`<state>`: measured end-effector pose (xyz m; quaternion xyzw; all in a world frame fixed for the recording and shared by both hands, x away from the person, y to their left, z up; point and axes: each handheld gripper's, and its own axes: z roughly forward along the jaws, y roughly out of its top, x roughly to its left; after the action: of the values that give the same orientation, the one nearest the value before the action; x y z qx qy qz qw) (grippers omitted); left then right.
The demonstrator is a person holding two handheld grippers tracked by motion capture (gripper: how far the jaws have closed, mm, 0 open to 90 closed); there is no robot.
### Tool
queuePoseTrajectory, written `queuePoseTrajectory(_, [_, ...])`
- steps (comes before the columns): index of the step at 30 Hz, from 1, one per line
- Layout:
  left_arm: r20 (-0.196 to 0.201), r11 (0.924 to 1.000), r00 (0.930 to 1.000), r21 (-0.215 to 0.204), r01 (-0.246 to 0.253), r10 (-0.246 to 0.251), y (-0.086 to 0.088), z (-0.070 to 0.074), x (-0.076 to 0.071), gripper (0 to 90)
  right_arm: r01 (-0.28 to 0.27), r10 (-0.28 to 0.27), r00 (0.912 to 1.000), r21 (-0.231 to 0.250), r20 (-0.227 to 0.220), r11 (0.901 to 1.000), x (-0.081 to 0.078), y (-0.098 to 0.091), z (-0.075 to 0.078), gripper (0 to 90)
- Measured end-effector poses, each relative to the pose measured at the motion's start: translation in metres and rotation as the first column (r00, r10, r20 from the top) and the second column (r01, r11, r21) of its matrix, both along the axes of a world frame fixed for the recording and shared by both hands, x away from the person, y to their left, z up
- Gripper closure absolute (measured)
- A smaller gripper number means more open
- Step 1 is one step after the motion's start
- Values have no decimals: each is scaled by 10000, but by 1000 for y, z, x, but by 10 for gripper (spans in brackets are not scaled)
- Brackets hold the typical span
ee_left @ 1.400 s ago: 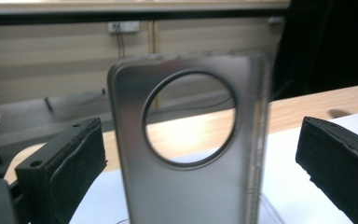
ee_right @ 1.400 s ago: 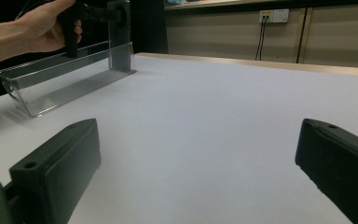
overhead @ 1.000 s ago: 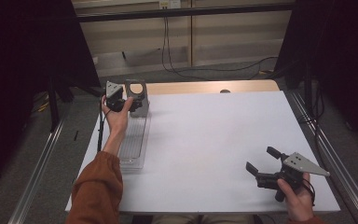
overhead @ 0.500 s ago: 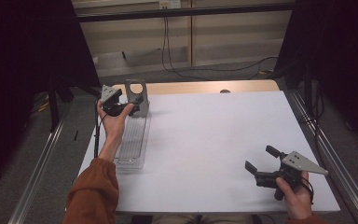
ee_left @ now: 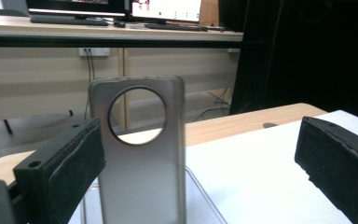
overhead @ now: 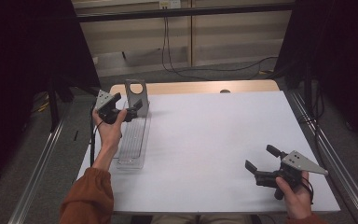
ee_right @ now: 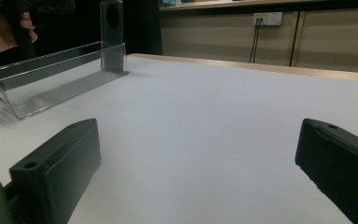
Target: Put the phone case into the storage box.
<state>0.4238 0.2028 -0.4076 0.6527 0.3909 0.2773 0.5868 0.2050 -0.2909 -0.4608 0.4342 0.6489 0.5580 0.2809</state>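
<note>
The phone case (overhead: 137, 95) stands upright at the far end of the clear rack (overhead: 133, 144), near the table's (overhead: 205, 140) far left corner; it is grey with a round hole near its top. The left gripper (overhead: 135, 111) hangs just before the case with jaws wide apart, one pad (ee_left: 60, 163) beside its left edge, nothing gripped. The right gripper (overhead: 256, 163) sits low over the white table near the right front corner, well apart from the rack, jaws spread and empty.
</note>
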Motion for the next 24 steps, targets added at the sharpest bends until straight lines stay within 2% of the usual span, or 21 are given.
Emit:
queuePoseTrajectory(1, [-1,10000,10000,33,35,-35,0,0,-2,15,43,-43,10000,105,-14,9999,0,1,1,0])
queuePoseTrajectory(5, [101,9998,9999,172,97,-99,2,2,-12,15,-47,47,10000,-9,40,10000,0,3,1,0])
queuePoseTrajectory(7, [216,9998,9996,-88,192,-190,0,3,-17,16,-19,19,10000,-66,86,10000,0,2,1,0])
queuePoseTrajectory(9, [341,9996,9990,25,275,-276,1,5,-23,18,21,-21,9999,-42,99,10000,0,2,1,0])
queuePoseTrajectory(11, [402,9994,9988,-182,286,-279,1,6,-28,18,75,-76,9999,33,116,10000,-1,2,2,0])
queuePoseTrajectory(12, [414,9994,9986,-105,339,-335,2,6,-31,18,95,-96,9999,48,143,9999,-1,2,2,0])
queuePoseTrajectory(15, [413,9989,9987,-361,313,-298,3,5,-38,21,81,-79,9998,-79,205,9999,-2,0,2,0])
queuePoseTrajectory(16, [397,9990,9988,-337,295,-282,3,6,-40,21,93,-91,9997,-88,217,9999,-2,0,3,0])
queuePoseTrajectory(17, [352,9996,9991,-134,228,-223,4,6,-42,24,107,-105,9997,-85,209,9999,-2,0,3,0])
queuePoseTrajectory(19, [391,9988,9987,-335,348,-334,3,7,-46,25,128,-126,9997,-103,192,9999,-2,0,3,0])
queuePoseTrajectory(22, [474,9989,9979,-153,447,-440,2,8,-53,25,150,-148,9997,-110,184,9998,-2,0,3,0])
queuePoseTrajectory(24, [510,9973,9979,-603,422,-392,1,8,-58,24,139,-136,9997,-136,182,9998,-2,0,3,0])
